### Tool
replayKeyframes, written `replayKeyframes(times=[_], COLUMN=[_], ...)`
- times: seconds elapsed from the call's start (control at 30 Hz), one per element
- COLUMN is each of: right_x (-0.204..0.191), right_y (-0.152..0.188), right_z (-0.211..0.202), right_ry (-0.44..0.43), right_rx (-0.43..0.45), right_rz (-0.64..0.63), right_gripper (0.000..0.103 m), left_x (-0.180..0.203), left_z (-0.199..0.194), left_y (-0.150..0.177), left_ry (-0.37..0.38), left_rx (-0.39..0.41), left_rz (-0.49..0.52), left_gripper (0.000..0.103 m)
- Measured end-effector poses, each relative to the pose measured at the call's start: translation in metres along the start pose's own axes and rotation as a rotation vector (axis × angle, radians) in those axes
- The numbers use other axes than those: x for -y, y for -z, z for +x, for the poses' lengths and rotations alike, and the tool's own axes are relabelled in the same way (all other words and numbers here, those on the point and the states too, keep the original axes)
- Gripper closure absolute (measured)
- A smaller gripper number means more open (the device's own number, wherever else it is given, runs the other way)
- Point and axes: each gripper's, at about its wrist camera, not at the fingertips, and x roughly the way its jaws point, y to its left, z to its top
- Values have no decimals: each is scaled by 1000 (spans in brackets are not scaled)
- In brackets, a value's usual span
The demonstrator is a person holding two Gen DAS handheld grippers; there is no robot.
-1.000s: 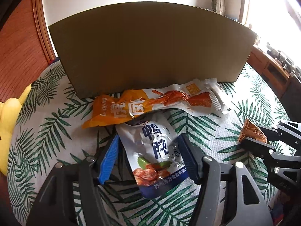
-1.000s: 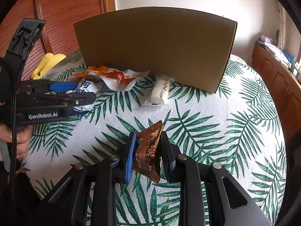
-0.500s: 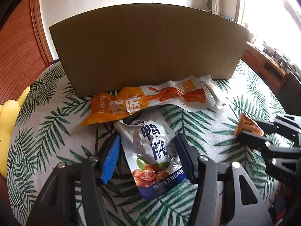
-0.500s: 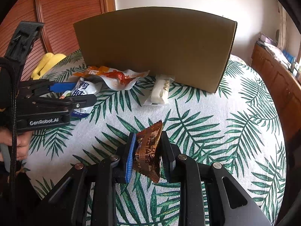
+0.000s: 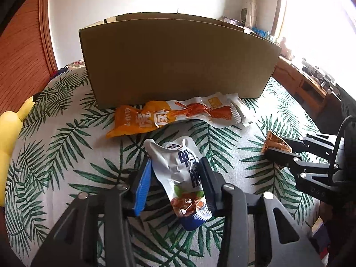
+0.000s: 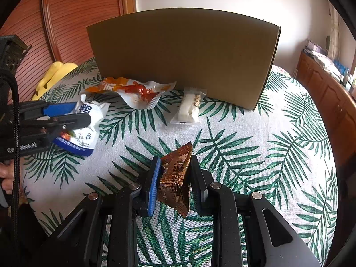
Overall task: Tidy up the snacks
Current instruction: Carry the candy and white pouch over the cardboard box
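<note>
My left gripper [image 5: 175,166] is shut on a white and blue snack pouch [image 5: 180,173] and holds it lifted above the leaf-print cloth; the pouch also shows in the right wrist view [image 6: 86,124]. My right gripper [image 6: 174,162] is shut on a brown snack packet [image 6: 175,178], which also shows in the left wrist view [image 5: 274,143]. An orange and white snack bag [image 5: 173,115] lies in front of the open cardboard box [image 5: 178,62]. A white wrapped bar [image 6: 189,109] lies by the box's front wall.
The leaf-print cloth [image 6: 255,144] covers the round surface. A yellow soft toy [image 5: 11,129] sits at the left edge. A wooden cabinet [image 6: 329,93] stands to the right, and a wooden panel wall [image 6: 66,22] stands behind on the left.
My left gripper has closed on the white and blue pouch and lifted it off the cloth, so the box's open top now shows. My right gripper holds still with the brown packet.
</note>
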Motion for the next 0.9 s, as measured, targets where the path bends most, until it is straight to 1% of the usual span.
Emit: replayKeyframes(times=[0.17,0.5,0.7,0.8,0.9], right_x=[0,0,2,4,7], right_y=[0,0,1,1,2], right_z=[0,1,-1,-2,-9], right_ry=[0,-7,-10,-18,-16], right_rx=[0,2,8,18,51], right_rz=[0,7,16,24,38], right_gripper=[80,80,82,82,82], left_x=[0,3,2,3,3], left_z=[-4,-15,-19,-20,-24], left_y=[1,-4,-6,-7,-9], left_ry=[12,6,8,11,18], left_rx=[8,36,46,50,62], left_rz=[0,8,7,7,5], left_gripper=[63,63,63,63,63])
